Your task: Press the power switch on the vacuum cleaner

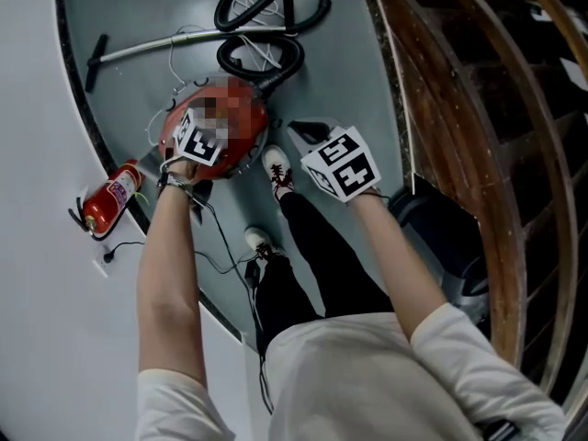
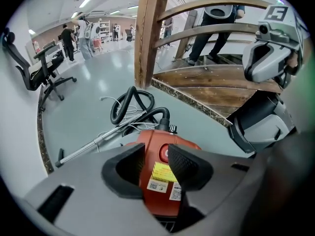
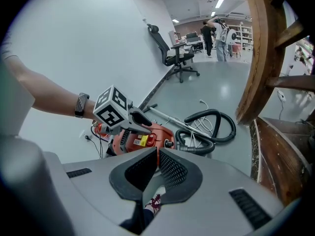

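Observation:
A red canister vacuum cleaner (image 1: 241,108) lies on the grey floor, partly under a mosaic patch. My left gripper (image 1: 197,143) hangs right over its top, pointing steeply down. In the left gripper view the left gripper (image 2: 156,146) is open; the red body (image 2: 152,141) shows in the gap and the pads do not press on it. A round red button (image 2: 163,154) peeks out beside the right finger, above a yellow label (image 2: 165,172). My right gripper (image 1: 312,136) stays to the vacuum's right, above a shoe. In its own view, the right gripper (image 3: 158,149) is shut on nothing.
A black hose (image 1: 266,12), a metal wand (image 1: 175,44) and a white cord lie beyond the vacuum. A fire extinguisher (image 1: 108,200) rests at the left by the wall. Wooden stairs (image 1: 459,108) rise on the right, with a dark and white device (image 1: 441,237) at their foot.

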